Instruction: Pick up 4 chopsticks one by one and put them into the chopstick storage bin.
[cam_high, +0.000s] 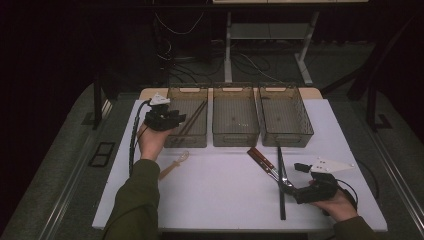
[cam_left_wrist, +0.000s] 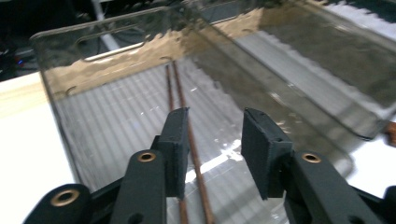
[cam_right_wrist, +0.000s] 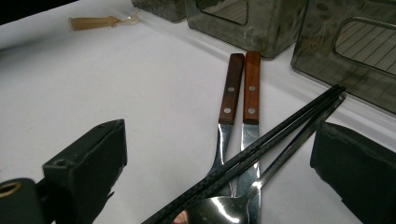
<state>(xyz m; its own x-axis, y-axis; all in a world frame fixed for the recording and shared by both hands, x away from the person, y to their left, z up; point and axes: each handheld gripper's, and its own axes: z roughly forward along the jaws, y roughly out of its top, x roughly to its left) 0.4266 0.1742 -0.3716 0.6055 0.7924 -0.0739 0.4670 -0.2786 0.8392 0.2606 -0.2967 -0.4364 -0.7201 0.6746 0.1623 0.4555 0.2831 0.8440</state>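
Black jaws of the left gripper (cam_left_wrist: 215, 154) stand apart low in the left gripper view, above a pair of brown chopsticks (cam_left_wrist: 180, 100) lying free on the ribbed floor of the leftmost smoky bin (cam_high: 187, 121), a drop-off that looks finished. Lower right in the high view, the right gripper (cam_high: 306, 189) waits with jaws wide around the crossed black chopsticks (cam_right_wrist: 261, 154), a spoon (cam_right_wrist: 219, 210) and two wood-handled utensils (cam_right_wrist: 240, 88). Next, likely, comes a clean pinch on one piece.

No readable text anywhere — no labels, brands, numbers or signs on bins, utensils or table
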